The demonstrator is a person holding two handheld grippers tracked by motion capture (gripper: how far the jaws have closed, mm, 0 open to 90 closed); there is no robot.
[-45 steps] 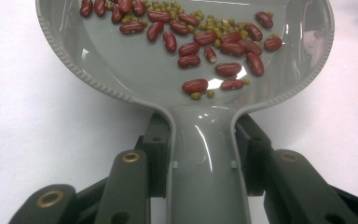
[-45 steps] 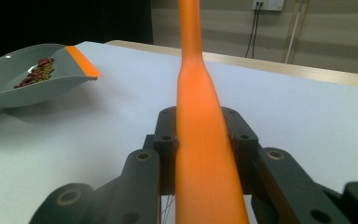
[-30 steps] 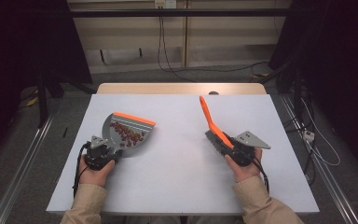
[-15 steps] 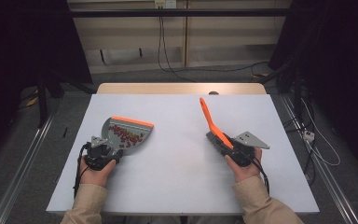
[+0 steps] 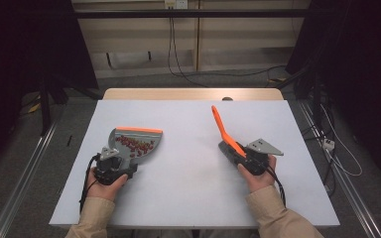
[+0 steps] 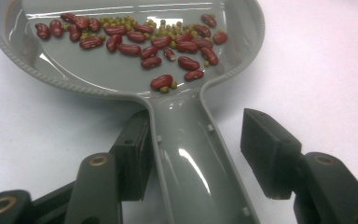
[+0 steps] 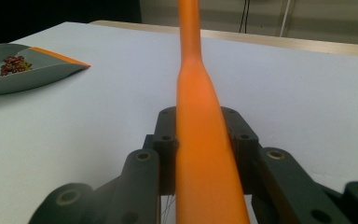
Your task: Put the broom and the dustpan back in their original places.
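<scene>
White table (image 5: 193, 148): left gripper (image 6: 196, 154) just released beans' dustpan (image 6: 186, 154); right gripper (image 7: 205, 140) clenches brush handle (image 7: 200, 140).

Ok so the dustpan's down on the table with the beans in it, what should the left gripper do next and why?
Probably draw the left gripper straight back off the dustpan's handle. Its jaws have just been opening, one pad already stands clear of the handle, and the dustpan lies flat on the table with the beans settled inside.

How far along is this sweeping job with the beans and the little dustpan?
The beans already lie in the grey dustpan, which rests on the table. The left hand-held gripper has just been opening, one pad clear of the handle. The right hand-held gripper grips the orange brush handle. Putting it down seems left.
</scene>
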